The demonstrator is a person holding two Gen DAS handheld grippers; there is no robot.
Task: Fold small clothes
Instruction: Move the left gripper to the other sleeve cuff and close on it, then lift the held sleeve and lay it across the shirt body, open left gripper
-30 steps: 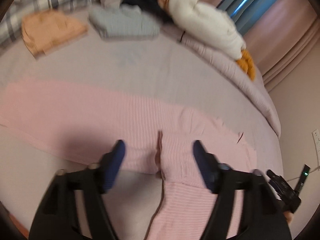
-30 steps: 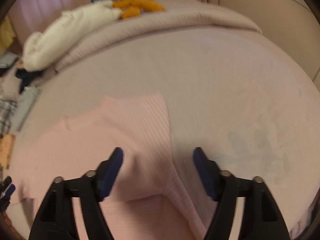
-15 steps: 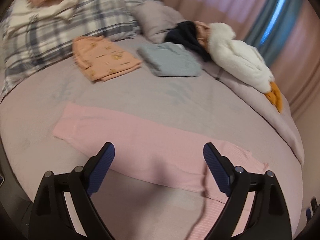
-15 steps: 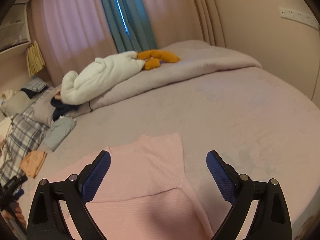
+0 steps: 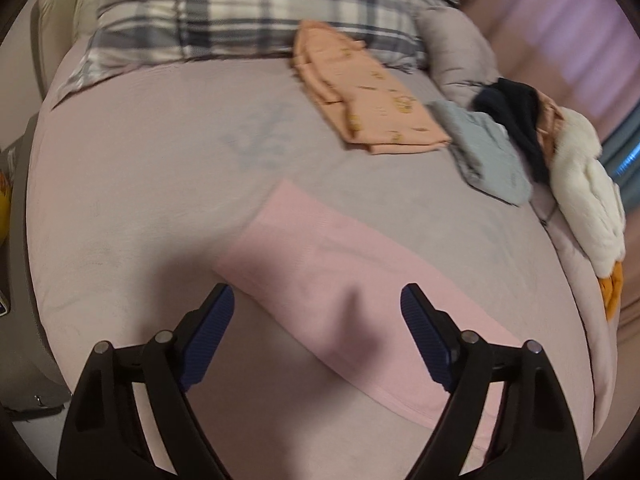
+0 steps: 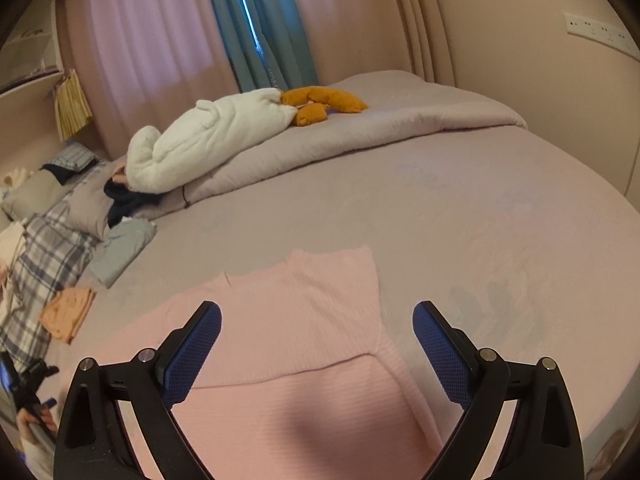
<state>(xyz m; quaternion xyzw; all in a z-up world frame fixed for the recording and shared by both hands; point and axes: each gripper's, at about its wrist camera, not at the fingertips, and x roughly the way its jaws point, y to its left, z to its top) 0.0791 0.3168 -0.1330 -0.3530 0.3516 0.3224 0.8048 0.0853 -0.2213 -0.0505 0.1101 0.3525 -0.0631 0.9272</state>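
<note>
A long pink ribbed garment (image 5: 320, 256) lies flat on the lilac bed sheet (image 5: 140, 184). In the left wrist view one narrow end of it stretches away from the fingers. My left gripper (image 5: 316, 296) hovers over that end. Its jaws are closing, and the blue pads touch no cloth. In the right wrist view the pink garment (image 6: 280, 320) shows a folded-over layer near the camera. My right gripper (image 6: 317, 312) stands wide open above it, holding nothing.
A folded orange garment (image 5: 372, 100) and a folded grey-blue one (image 5: 488, 156) lie near the plaid pillow (image 5: 240, 8). A white plush toy (image 6: 208, 140) rests on the rolled quilt (image 6: 380, 132), beside dark clothes (image 5: 516, 112). A hand (image 6: 32, 420) shows at the far left.
The left gripper has swung along the garment to its far narrow end and rolled, so the pillow came into view. The right gripper lifted off the cloth and opened wider.
</note>
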